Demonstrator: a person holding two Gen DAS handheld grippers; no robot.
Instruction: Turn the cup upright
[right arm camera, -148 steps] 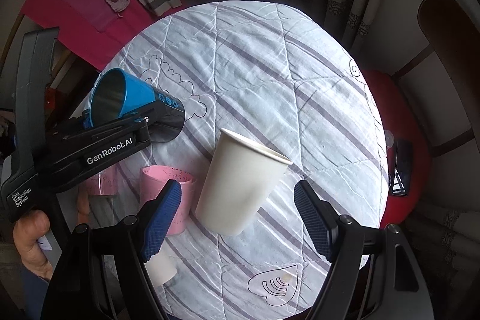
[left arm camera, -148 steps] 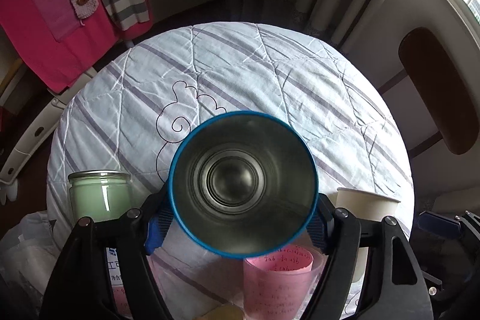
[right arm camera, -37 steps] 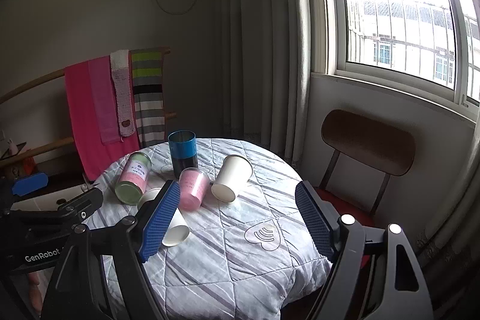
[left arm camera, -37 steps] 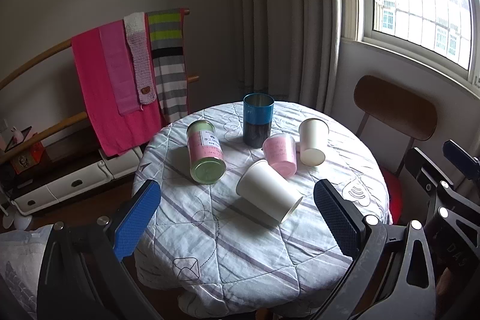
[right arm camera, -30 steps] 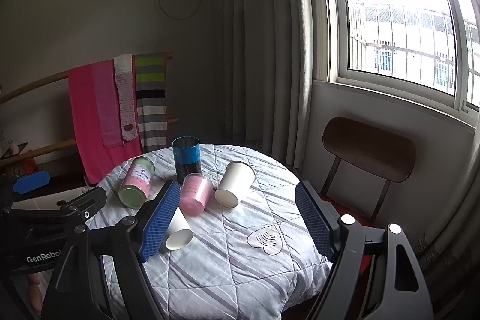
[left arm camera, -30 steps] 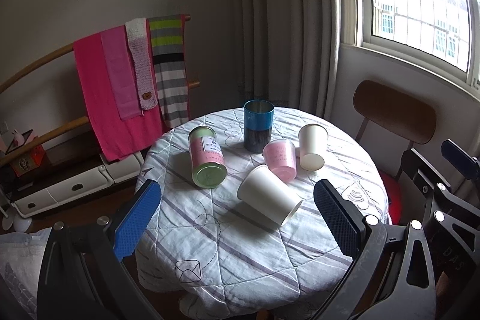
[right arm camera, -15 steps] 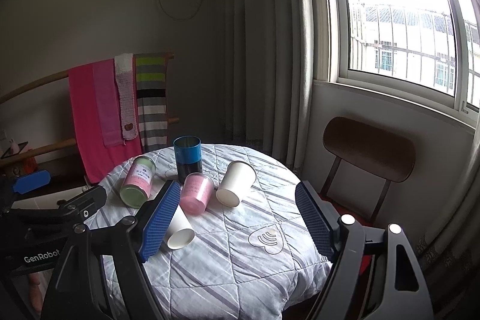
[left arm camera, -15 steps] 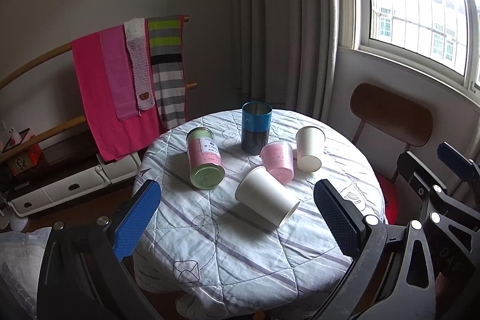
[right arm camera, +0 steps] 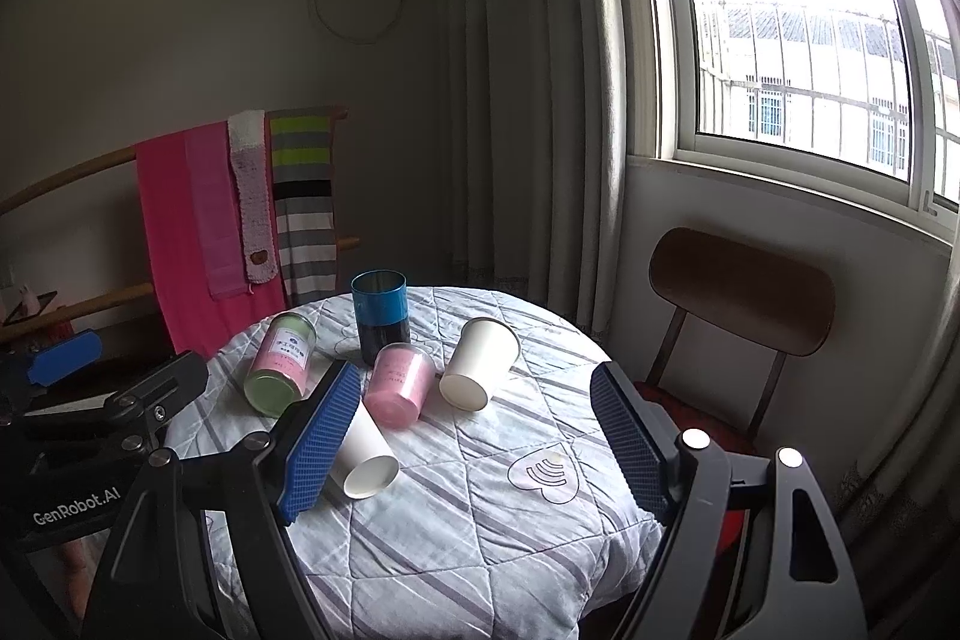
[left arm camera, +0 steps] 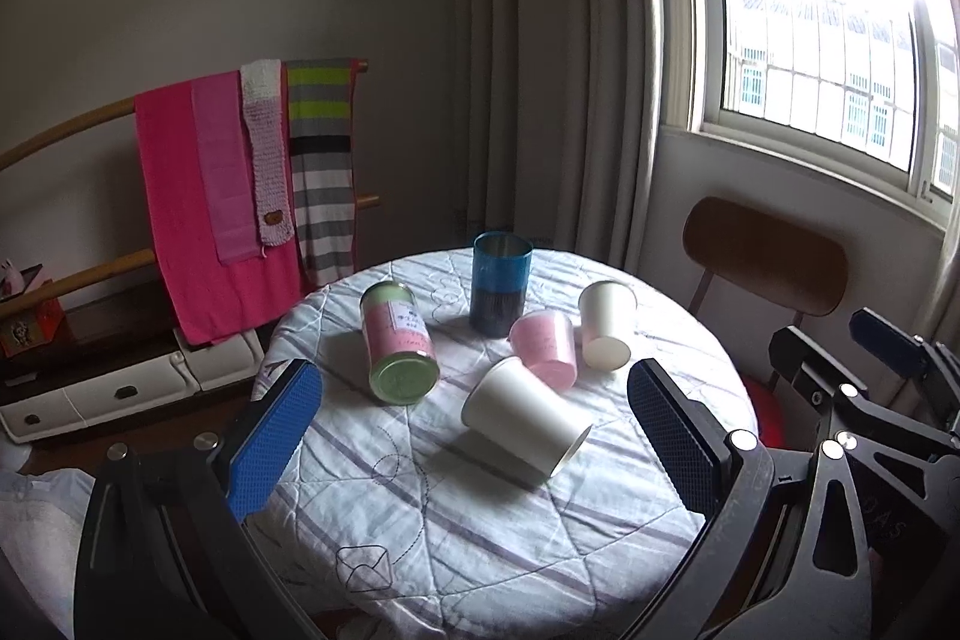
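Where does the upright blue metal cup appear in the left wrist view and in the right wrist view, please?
Left wrist: blue metal cup stands upper centre, at the table's far side.
Right wrist: blue metal cup stands left of centre, behind the pink cup.
Shared landmark: the striped scarf hangs on the rail behind it, to its left.

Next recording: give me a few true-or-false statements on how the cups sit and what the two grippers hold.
1. The blue cup stands upright on the table. True.
2. The pink cup stands upright. False: it lies on its side.
3. The left gripper holds a white cup. False: it is open and empty.
4. The right gripper is open and empty. True.
5. The jar lies on its side. True.
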